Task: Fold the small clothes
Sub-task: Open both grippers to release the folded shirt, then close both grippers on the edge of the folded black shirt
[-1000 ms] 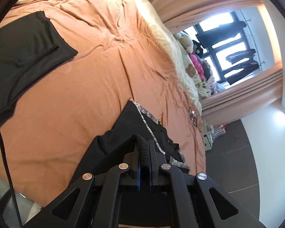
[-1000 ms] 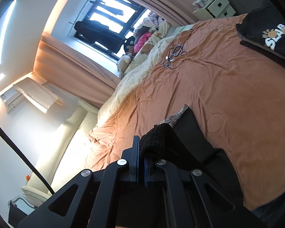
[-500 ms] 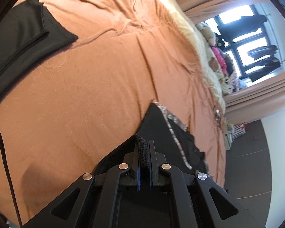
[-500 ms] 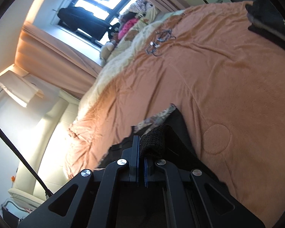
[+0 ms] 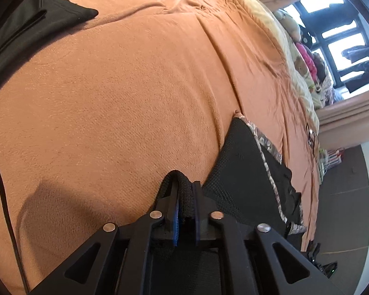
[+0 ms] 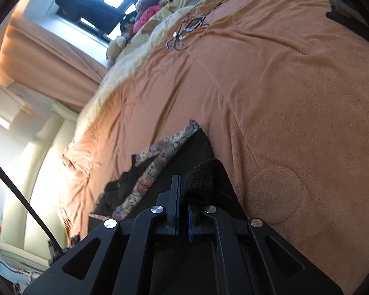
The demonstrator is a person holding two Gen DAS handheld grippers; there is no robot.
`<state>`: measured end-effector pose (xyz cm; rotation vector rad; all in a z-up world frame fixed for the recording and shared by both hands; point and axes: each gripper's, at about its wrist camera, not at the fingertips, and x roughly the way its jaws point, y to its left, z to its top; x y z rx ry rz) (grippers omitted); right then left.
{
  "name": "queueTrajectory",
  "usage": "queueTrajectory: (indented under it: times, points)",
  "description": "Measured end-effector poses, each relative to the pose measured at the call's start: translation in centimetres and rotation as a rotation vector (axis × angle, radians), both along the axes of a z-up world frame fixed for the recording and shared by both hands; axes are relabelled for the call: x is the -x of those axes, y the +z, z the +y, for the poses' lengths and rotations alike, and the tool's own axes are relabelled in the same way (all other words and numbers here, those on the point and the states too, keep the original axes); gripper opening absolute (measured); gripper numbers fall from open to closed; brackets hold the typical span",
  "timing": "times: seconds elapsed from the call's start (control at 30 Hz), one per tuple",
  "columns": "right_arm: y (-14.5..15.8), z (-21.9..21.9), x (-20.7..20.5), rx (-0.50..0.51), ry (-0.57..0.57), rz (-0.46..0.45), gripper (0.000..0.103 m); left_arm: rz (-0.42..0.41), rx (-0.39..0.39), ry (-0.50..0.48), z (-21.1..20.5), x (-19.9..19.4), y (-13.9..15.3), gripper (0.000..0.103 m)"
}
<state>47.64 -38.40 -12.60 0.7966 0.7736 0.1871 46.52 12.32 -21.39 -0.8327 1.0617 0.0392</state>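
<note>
On an orange bedspread (image 5: 125, 93), a pair of black mesh shorts (image 5: 236, 162) with a camouflage-print side stripe (image 5: 265, 147) lies spread ahead of both jaws. The left gripper (image 5: 184, 191) has a fold of the black fabric between its jaws, which are opening; the pads look just off the cloth. The right gripper (image 6: 183, 196) likewise has a bunched fold of the shorts (image 6: 199, 179) between its opening jaws. A second black garment (image 5: 27, 24) lies well beyond the left jaws, up to their left.
</note>
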Motion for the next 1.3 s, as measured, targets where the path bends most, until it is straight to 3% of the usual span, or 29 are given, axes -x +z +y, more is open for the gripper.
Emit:
queueTrajectory:
  times: [0.03, 0.1, 0.13, 0.23, 0.43, 0.57, 0.77, 0.93, 1.3]
  points:
    - [0.8, 0.1, 0.4, 0.024, 0.000, -0.003, 0.020, -0.004, 0.004, -0.005, 0.2, 0.0, 0.1, 0.026]
    - [1.9, 0.1, 1.3, 0.052, -0.017, -0.020, 0.070, -0.016, -0.001, -0.009, 0.3, 0.5, 0.9, 0.042]
    - [2.7, -0.1, 2.1, 0.061, -0.034, -0.038, 0.075, -0.020, -0.013, -0.008, 0.3, 0.6, 1.2, 0.052]
    - [4.0, -0.4, 3.9, 0.066, -0.025, -0.041, 0.075, -0.047, -0.064, -0.019, 0.3, 1.5, 2.7, 0.063]
    - [5.9, 0.4, 7.0, 0.209, 0.022, -0.011, 0.075, -0.033, -0.163, -0.118, -0.6, 2.9, 4.0, 0.063]
    - [7.7, 2.1, 7.7, 0.366, 0.057, 0.044, 0.075, -0.023, -0.258, -0.193, -1.3, 3.9, 4.5, 0.063]
    - [9.2, 4.4, 8.9, 0.471, 0.131, 0.073, 0.075, 0.018, -0.396, -0.324, -2.6, 5.5, 3.8, 0.063]
    - [8.6, 6.2, 9.5, 0.562, 0.202, 0.120, 0.075, 0.055, -0.464, -0.401, -3.5, 6.4, 2.6, 0.063]
    - [5.8, 8.4, 5.3, 0.685, 0.270, 0.232, 0.075, 0.104, -0.557, -0.540, -5.1, 4.7, 0.4, 0.065]
